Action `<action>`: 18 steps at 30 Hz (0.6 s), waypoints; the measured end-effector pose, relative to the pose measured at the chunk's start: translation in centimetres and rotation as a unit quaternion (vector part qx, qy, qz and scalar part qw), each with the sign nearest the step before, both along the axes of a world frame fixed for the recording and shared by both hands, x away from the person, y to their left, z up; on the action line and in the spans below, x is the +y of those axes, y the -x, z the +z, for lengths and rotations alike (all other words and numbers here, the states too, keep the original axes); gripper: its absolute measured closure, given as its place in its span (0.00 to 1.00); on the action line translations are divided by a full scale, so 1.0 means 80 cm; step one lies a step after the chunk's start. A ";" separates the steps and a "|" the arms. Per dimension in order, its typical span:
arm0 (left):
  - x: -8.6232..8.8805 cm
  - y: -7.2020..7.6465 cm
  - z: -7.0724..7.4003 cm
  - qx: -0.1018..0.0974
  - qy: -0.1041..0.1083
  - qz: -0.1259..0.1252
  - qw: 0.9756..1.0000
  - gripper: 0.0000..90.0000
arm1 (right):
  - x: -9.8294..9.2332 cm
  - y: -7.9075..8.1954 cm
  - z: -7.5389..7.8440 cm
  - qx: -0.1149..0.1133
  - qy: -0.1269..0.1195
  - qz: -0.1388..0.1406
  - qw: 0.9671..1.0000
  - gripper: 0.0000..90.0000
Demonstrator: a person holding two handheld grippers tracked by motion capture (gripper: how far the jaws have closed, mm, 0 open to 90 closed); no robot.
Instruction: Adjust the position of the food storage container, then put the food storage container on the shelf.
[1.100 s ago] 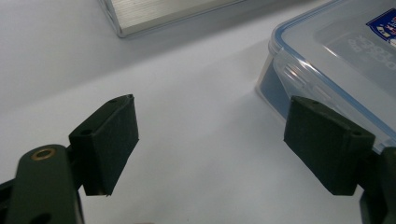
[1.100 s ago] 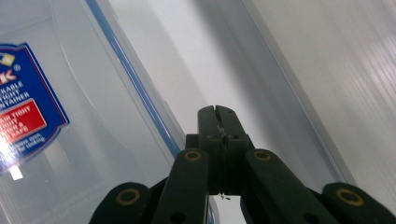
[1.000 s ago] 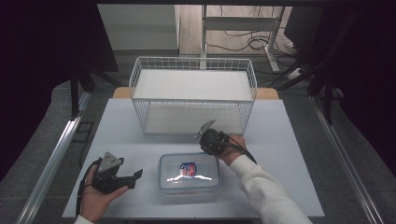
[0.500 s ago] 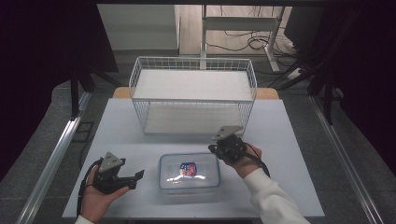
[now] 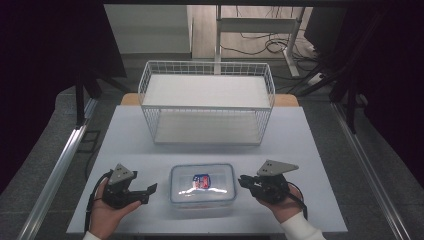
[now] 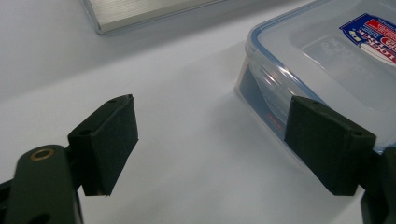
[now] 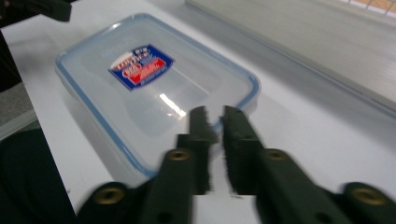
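Resting low on the near edge of the white table point(image 5: 320, 135), my two hands flank a clear lidded container point(image 5: 202, 184), the left hand point(image 5: 107, 215) at its left and the right hand point(image 5: 282, 205) at its right, both pointing inward at it. My left gripper point(image 5: 150, 190) has its jaws spread wide with nothing between them, one jaw just beside the container's left wall, while my right gripper point(image 5: 243, 180) has its jaws nearly pressed together, a thin gap showing, empty, tips near the right wall. The container lies flat, lid and label up, long axis running left to right, near of the wire basket point(image 5: 207, 102).
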State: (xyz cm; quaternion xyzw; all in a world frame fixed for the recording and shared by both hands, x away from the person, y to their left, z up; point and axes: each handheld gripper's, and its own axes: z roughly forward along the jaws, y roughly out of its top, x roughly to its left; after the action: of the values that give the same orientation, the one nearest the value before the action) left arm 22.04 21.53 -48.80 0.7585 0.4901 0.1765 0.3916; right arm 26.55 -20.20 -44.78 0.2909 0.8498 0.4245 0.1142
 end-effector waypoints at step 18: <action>0.005 0.005 0.008 0.013 0.028 0.006 1.000 0.19 | 0.002 -0.004 -0.006 0.027 -0.069 -0.036 0.997 0.23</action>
State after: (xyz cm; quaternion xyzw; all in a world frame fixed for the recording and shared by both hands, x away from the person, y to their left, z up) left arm 21.67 21.91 -48.15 0.7468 0.5042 0.1553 0.4049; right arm 26.88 -20.06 -45.27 0.3397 0.8102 0.4700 0.0856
